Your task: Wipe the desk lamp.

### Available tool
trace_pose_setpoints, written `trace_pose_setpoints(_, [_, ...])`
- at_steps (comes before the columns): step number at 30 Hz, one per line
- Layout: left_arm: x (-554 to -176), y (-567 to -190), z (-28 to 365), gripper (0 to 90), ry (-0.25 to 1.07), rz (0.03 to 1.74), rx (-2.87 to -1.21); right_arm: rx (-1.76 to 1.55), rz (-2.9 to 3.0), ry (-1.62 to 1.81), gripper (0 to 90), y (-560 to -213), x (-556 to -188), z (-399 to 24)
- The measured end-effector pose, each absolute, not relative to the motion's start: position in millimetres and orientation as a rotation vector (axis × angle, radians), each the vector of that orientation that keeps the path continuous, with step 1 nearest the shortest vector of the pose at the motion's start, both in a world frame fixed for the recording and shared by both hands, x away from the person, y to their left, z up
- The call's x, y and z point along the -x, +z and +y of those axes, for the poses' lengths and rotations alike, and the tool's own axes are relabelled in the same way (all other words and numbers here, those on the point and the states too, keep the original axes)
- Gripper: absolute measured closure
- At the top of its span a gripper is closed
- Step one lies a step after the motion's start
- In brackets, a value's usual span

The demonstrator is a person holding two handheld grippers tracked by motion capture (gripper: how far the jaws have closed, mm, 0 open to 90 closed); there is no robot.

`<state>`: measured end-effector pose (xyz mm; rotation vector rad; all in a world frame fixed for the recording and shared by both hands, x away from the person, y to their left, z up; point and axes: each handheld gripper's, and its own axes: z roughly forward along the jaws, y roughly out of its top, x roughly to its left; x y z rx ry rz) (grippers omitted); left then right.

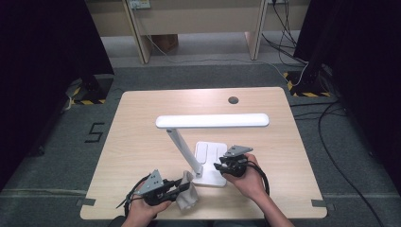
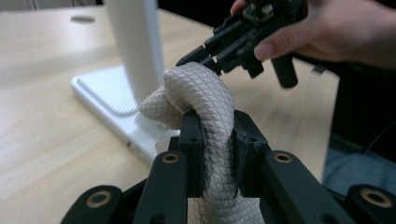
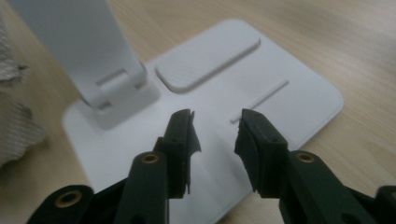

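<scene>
Two tongs in hand: both low in the high view, near the front edge of the tabletop.
Left tongs: lower left of centre in the high view, pointing right toward the lamp foot; in the left gripper view the jaws are clamped on a fold of cloth.
Cloth: beige, quilted diamond weave; it bulges up in a loop above the jaws, and its loop lies against the lamp stem. In the high view it sits bunched at the lower centre, just left of the lamp base.
Right tongs: lower centre-right of the high view, at the right side of the lamp base, pointing left. In the right gripper view the jaws stand apart with nothing between them, the white base showing through the gap. Whether they touch the base: cannot tell.
Right hand: upper right of the left gripper view, wrapped round the black tongs body.
Lamp base: white, flat, rectangular, with a raised oblong pad and a thin groove beside it.
Lamp stem: white, hinged at the base, leaning up and left.
Lamp head: long white bar, level, across the centre of the high view.
Far tabletop: round dark hole near the rear edge.
</scene>
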<state>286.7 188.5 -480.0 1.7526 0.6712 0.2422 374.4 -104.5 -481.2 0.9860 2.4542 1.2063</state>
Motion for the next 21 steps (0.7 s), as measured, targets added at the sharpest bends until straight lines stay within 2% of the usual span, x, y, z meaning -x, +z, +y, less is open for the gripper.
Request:
trace_pose_setpoints(6, [-291,-451,168,75.8,0.272,0.601,-1.689,-0.900,2.412,1.486,55.9,-448,-337,-113])
trace_pose_setpoints(12, [-309,-438,144,75.5,0.342,0.668,-1.677,-0.763,2.348,1.589,50.7,-419,-310,-112])
trace_pose_setpoints(21, [-327,-430,123,75.0,0.377,0.713,-1.635,-0.664,2.281,1.397,37.3,-428,-301,-86])
